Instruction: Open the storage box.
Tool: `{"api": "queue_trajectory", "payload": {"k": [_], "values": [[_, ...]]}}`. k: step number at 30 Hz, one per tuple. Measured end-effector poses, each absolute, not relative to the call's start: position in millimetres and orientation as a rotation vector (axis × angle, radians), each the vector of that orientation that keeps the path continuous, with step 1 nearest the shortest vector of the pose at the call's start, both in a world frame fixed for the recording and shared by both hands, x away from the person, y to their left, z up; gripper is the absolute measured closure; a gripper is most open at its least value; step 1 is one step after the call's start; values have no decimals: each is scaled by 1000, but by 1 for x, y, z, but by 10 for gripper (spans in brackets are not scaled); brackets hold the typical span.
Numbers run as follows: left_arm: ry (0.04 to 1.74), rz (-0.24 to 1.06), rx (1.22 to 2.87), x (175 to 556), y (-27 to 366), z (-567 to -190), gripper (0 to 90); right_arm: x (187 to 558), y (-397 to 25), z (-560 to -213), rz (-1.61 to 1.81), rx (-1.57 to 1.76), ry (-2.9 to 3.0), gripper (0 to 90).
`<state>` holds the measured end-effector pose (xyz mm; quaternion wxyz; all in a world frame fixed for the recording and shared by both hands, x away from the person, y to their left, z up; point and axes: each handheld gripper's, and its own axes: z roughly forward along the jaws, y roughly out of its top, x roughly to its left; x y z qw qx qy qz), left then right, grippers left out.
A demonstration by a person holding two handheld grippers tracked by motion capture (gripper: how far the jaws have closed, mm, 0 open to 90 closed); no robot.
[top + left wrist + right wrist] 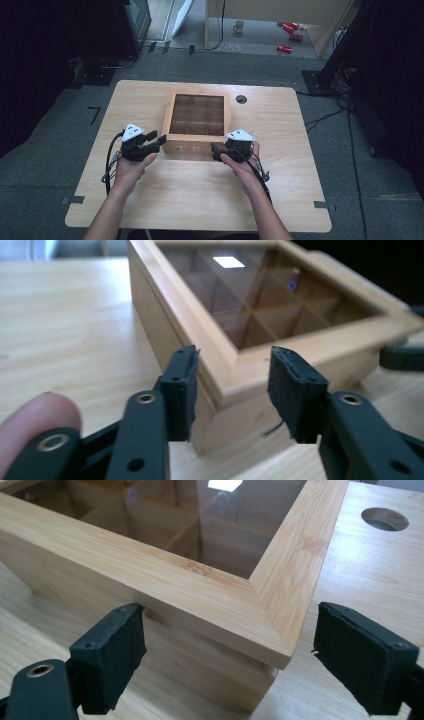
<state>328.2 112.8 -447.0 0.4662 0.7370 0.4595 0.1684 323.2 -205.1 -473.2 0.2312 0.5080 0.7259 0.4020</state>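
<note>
L gripper (156, 143) at near-left corner of wooden tea box (197, 125); jaws spread wide, straddling corner, left pad right against side wall, not clamped. Box sits mid-table (150, 190), glass lid down. R gripper (216, 151) at near-right corner; jaws wide apart either side of corner, no grip, pads just beside wood.
</note>
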Motion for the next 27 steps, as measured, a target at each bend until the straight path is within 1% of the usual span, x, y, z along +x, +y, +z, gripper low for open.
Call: {"api": "queue_trajectory", "payload": {"k": [1,3,5,12,18,19,22,23,27], "values": [[1133,403,1840,329,111,-452,521,324,-204,-472,1102,1396,1997,133],[1134,392,1858,330,110,-456,509,324,-202,-472,1084,1385,2001,133],[1135,383,1915,332,105,-464,501,324,-201,-471,1088,1384,2000,131],[1148,369,1949,331,108,-472,466,324,-202,-460,1117,1348,1964,125],[1212,346,2005,321,122,-489,266,328,-204,-438,1147,1269,1929,114],[1253,350,2015,316,130,-497,244,328,-204,-435,1153,1260,1923,114],[1283,357,2030,310,138,-504,208,333,-205,-425,1165,1224,1914,113],[1293,371,2040,303,145,-509,205,334,-205,-422,1163,1213,1911,112],[1287,394,2052,293,151,-510,203,339,-206,-414,1170,1189,1899,105]]}}
